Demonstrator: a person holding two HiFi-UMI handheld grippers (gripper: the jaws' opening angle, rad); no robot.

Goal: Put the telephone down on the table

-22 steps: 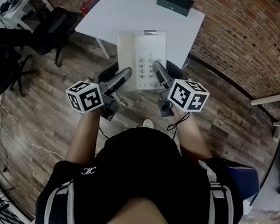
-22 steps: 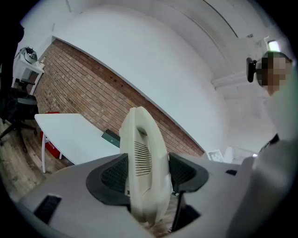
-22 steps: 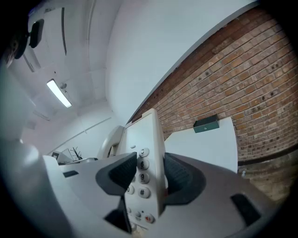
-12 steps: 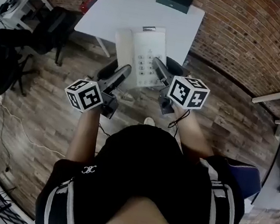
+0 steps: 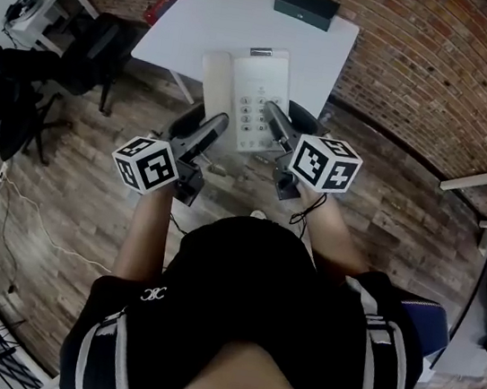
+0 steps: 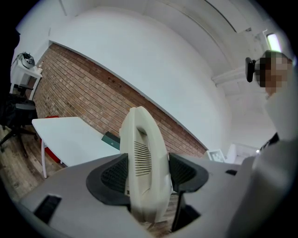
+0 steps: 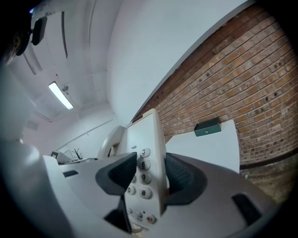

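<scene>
A cream desk telephone [image 5: 252, 89] with its handset on the left side hangs in the air over the near edge of the white table [image 5: 206, 20]. My left gripper [image 5: 214, 127] is shut on the handset side; in the left gripper view the pads press the handset [image 6: 139, 158] from both sides. My right gripper [image 5: 275, 118] is shut on the keypad side, and in the right gripper view the pads clamp the telephone body [image 7: 148, 148] beside the number keys. The telephone is level between the two grippers and is tilted little.
A dark green box [image 5: 304, 5] lies at the table's far edge against the brick wall [image 5: 407, 69]. Black chairs [image 5: 88, 48] stand left of the table on the wooden floor [image 5: 70, 199]. A white desk [image 5: 38, 4] is at the far left.
Both grippers and the telephone have edged slightly forward toward the table; the grip on it is unchanged.
</scene>
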